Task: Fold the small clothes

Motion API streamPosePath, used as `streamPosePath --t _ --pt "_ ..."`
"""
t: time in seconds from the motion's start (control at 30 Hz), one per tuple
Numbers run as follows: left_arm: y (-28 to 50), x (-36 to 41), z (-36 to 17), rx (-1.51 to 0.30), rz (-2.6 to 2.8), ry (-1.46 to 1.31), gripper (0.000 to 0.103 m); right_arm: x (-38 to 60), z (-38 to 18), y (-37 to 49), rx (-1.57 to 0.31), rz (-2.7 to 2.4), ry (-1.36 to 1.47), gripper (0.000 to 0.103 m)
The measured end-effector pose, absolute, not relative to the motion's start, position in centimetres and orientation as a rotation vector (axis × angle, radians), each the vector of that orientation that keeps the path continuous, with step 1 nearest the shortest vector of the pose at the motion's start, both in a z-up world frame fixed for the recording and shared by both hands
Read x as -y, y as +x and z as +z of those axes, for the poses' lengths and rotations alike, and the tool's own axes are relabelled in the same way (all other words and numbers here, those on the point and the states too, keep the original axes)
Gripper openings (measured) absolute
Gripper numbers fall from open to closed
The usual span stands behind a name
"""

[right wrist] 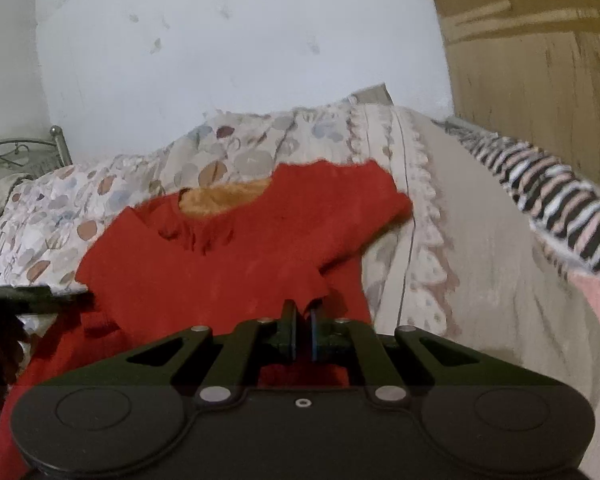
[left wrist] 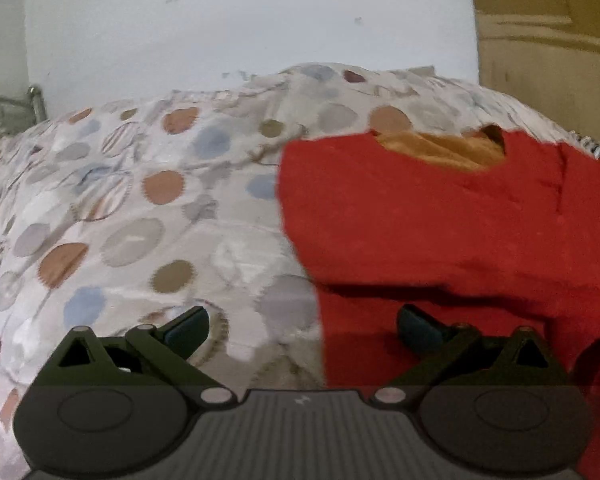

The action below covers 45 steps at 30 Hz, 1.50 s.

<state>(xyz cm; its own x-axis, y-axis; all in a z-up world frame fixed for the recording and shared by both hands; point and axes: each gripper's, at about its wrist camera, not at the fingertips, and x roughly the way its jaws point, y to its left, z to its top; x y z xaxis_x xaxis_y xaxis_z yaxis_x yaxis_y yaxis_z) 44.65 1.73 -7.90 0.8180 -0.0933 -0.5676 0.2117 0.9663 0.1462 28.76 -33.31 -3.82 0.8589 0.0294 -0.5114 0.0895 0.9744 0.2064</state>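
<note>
A small red garment (left wrist: 420, 216) with an orange inner lining at its neck opening lies spread on a dotted bedspread (left wrist: 140, 200). My left gripper (left wrist: 302, 330) is open, hovering over the garment's left edge, one finger over the bedspread and one over the red cloth. In the right wrist view the red garment (right wrist: 228, 256) lies ahead, its neck away from me. My right gripper (right wrist: 303, 332) is shut on a raised fold of the red cloth at the garment's right side. The left gripper's dark body (right wrist: 24, 294) shows at the left edge.
A striped pink, black and white cloth (right wrist: 560, 196) lies along the bed's right side. A wooden wardrobe (right wrist: 540, 60) stands at the right and a white wall behind. A metal bed frame (right wrist: 28, 152) shows at the far left.
</note>
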Motion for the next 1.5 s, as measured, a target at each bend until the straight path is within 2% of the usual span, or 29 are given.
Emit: streamPosePath --t 0.17,0.27,0.4,0.63,0.83,0.9,0.93,1.0,1.03,1.07,1.1,1.17,1.2,1.27,1.33,1.43,1.5 --pt "45.6 -0.4 -8.4 -0.497 -0.075 0.229 0.103 33.5 -2.7 29.0 -0.523 -0.008 0.219 0.006" --pt "46.6 -1.6 -7.7 -0.451 -0.023 0.128 0.098 33.4 -3.2 28.8 -0.543 0.002 0.222 0.006" --pt "47.8 -4.4 -7.4 -0.406 0.021 -0.056 0.097 32.9 -4.3 28.7 -0.576 0.003 0.228 0.006" --pt "48.0 -7.6 -7.7 -0.434 0.131 -0.212 0.078 31.5 -5.3 28.3 -0.606 0.027 0.196 0.006" --pt "48.2 -10.1 -8.2 -0.525 0.166 -0.303 0.078 31.1 -5.8 28.3 -0.628 0.030 0.185 0.006" --pt "47.8 -10.1 -8.0 -0.519 0.160 -0.321 0.085 31.0 -5.7 28.3 -0.627 0.029 0.182 0.008" --pt "47.4 -10.2 -7.8 -0.502 0.146 -0.345 0.089 31.0 -5.8 28.3 -0.628 0.029 0.184 0.013" --pt "46.8 -10.2 -7.3 -0.462 0.104 -0.391 0.093 31.1 -5.8 28.3 -0.630 0.022 0.191 0.015" --pt "46.7 -10.2 -7.1 -0.439 0.074 -0.410 0.095 31.2 -5.8 28.3 -0.630 0.018 0.195 0.020" --pt "46.4 -10.0 -6.8 -0.415 0.038 -0.427 0.099 31.2 -5.8 28.2 -0.629 0.015 0.198 0.028" --pt "46.4 -9.7 -6.6 -0.399 0.002 -0.434 0.100 31.2 -5.7 28.2 -0.625 0.010 0.196 0.032" --pt "47.0 -8.8 -6.4 -0.401 -0.073 -0.422 0.101 31.0 -5.6 28.1 -0.617 0.002 0.176 0.047" --pt "47.5 -8.1 -6.4 -0.431 -0.081 -0.397 0.101 30.8 -5.5 28.1 -0.613 0.000 0.163 0.053" --pt "48.9 -6.8 -6.9 -0.522 -0.027 -0.323 0.101 30.4 -5.4 27.9 -0.602 0.000 0.127 0.071" --pt "50.5 -6.8 -8.0 -0.639 0.030 -0.307 0.102 29.9 -5.2 27.7 -0.594 -0.001 0.094 0.079" --pt "51.0 -7.8 -8.4 -0.655 0.022 -0.348 0.102 29.6 -5.1 27.3 -0.589 0.001 0.073 0.088" --pt "51.2 -7.9 -8.5 -0.665 0.018 -0.334 0.102 29.7 -5.3 27.1 -0.593 0.005 0.074 0.090"
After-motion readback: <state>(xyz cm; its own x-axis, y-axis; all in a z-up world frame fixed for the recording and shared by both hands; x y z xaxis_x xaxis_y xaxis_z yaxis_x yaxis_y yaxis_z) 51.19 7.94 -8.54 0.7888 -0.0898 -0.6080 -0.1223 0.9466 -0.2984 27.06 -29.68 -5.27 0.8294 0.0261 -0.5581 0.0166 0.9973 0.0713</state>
